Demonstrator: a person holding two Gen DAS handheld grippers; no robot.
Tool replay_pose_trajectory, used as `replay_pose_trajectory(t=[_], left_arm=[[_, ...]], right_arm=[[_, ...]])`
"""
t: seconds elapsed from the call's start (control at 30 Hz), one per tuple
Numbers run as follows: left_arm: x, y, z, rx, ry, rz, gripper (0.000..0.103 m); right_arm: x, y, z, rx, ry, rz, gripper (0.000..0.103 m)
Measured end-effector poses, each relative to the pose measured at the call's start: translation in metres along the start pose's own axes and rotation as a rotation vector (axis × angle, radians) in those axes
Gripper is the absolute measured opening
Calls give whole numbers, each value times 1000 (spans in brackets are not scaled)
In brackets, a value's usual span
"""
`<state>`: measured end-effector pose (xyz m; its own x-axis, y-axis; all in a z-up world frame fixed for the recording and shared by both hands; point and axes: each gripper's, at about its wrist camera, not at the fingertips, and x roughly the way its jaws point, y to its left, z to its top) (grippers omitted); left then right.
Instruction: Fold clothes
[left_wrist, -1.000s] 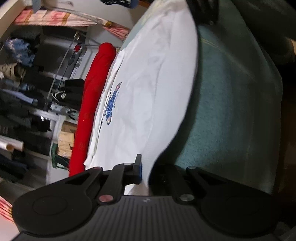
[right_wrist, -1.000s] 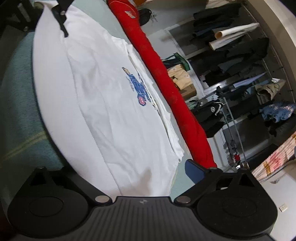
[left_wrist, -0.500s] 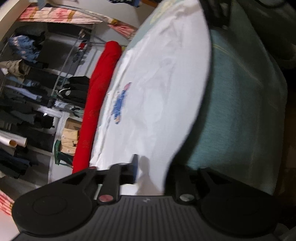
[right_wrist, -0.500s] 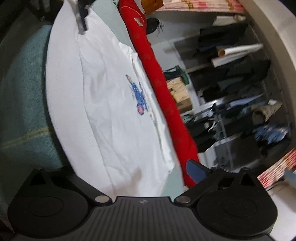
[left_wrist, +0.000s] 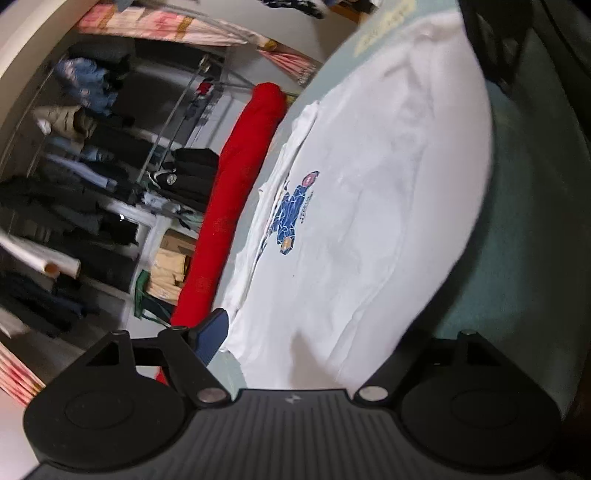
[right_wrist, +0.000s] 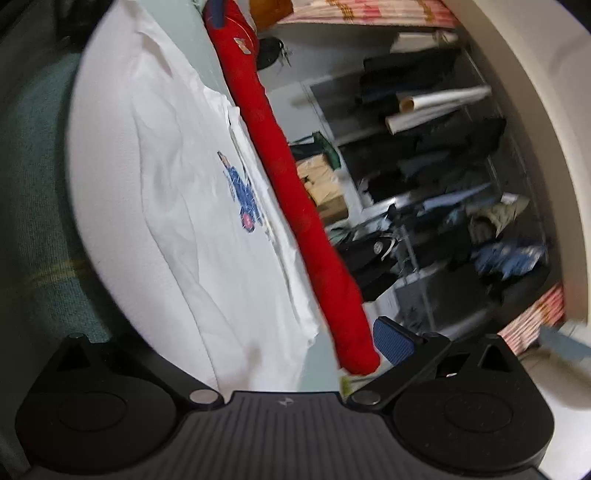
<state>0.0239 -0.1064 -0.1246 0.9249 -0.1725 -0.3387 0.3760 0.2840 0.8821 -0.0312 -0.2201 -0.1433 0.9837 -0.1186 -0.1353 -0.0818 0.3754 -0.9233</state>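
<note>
Teal surface (left_wrist: 517, 229), shirt (left_wrist: 362, 221), cardboard tubes (right_wrist: 436, 107)

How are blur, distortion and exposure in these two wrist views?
Left wrist: strong fisheye bending, white shirt near overexposed, clothes rack smeared by motion. Right wrist: same bending, red roll fairly sharp, shelves blurred, dark corners.

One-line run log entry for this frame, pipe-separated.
task: fold clothes | white T-shirt: flat on bed, unheld | left gripper: opening, over hem | right gripper: open, empty | red roll: beside shirt
</note>
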Motion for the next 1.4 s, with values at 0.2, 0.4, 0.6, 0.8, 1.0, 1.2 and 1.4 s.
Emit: replay_pose_trajectory(t=[0.2, 0.4, 0.6, 0.8, 1.0, 1.2, 1.4], left_arm=[[-1, -4, 1, 50, -22, 48, 80], [0, 9, 6, -18, -33, 96, 80], [6, 28, 13, -51, -40, 152, 80], [24, 49, 20, -78, -35, 185, 80], [45, 61, 24, -76, -30, 195, 80], [71, 77, 26, -78, -23, 200, 80], [106, 90, 30, -81, -15, 219, 80]], right_arm=[[-6, -10, -1, 35, 13, -26, 103], [-3, -22, 1, 36, 15, -108, 103], [12, -33, 2, 45, 22, -156, 103], [35, -42, 7, 48, 22, -186, 103], [65, -52, 12, 39, 21, -199, 103], [99, -62, 18, 30, 20, -209, 103], [138, -68, 23, 41, 39, -233, 103]])
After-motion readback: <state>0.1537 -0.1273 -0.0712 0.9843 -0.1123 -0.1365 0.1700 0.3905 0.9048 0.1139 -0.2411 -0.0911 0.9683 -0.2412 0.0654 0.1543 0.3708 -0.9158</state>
